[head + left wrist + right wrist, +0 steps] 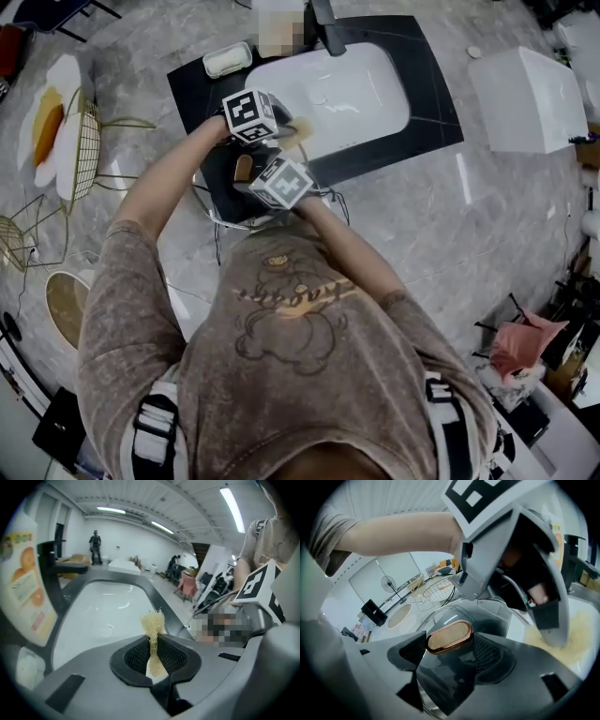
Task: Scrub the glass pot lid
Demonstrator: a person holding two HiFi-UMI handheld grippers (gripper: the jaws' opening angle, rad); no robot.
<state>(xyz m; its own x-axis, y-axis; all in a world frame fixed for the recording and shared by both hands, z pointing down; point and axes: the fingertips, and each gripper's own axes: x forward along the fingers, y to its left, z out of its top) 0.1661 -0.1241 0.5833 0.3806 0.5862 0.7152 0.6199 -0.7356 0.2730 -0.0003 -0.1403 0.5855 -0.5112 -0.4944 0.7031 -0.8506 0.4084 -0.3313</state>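
At the sink's (375,94) near left corner, you have the glass pot lid (217,195) tilted over the marble bench (487,206), just in front of the black surround. Your right tongs (450,647) grip the lid by its knob (449,636) — an oval wooden piece with a copper-coloured rim, sitting squarely between the two ribbed pads, with the dark glass dome spreading out behind it.

Your left tongs (152,656) are closed tight on a thin, tan, fibrous scrub pad (153,626); its frayed end sticks up past the pads and points out over the white basin. From the head view the pad hangs at the sink's near rim, just beyond the lid, with both marker cubes close together above it — whether the pad touches the glass cannot be told.

On the sink's far side stands a dark faucet (328,33). A small white dish (228,59) sits on the black surround off the sink's far left corner. Well to the left of the sink a gold wire basket (80,150) rests on the bench, and to the sink's right lies a white box (530,98).
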